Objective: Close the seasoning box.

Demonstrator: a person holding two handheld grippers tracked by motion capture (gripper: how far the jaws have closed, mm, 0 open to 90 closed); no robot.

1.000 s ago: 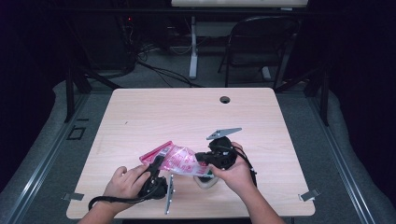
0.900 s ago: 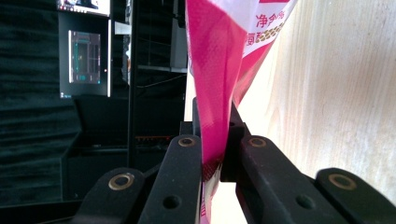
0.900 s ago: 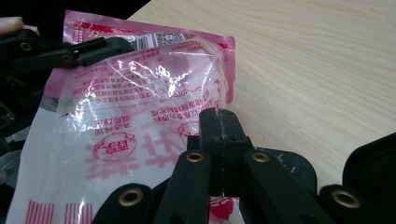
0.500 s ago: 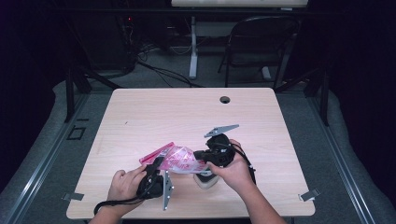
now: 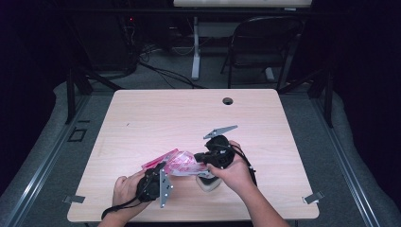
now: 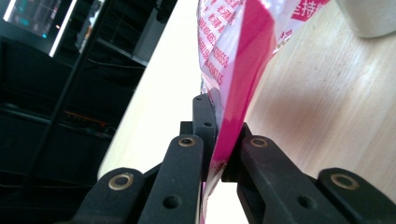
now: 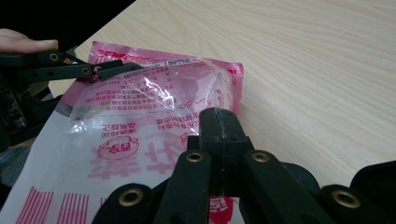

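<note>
A pink and clear plastic bag (image 5: 178, 163) with red print is held just above the wooden table (image 5: 189, 113), near its front edge. My left gripper (image 5: 160, 171) is shut on the bag's left edge; in the left gripper view its jaws pinch the pink seam (image 6: 219, 140). My right gripper (image 5: 200, 159) is shut on the opposite side, and its own view has the jaws clamped on one clear printed layer (image 7: 154, 93). The left gripper (image 7: 95, 70) holds the far pink rim there, so the bag's mouth gapes between the two.
A beige rounded object (image 5: 208, 183) sits on the table under my right hand, also at the top right of the left gripper view (image 6: 369, 18). A cable hole (image 5: 228, 100) lies near the far edge. A folding chair (image 5: 265, 42) and desk legs stand beyond.
</note>
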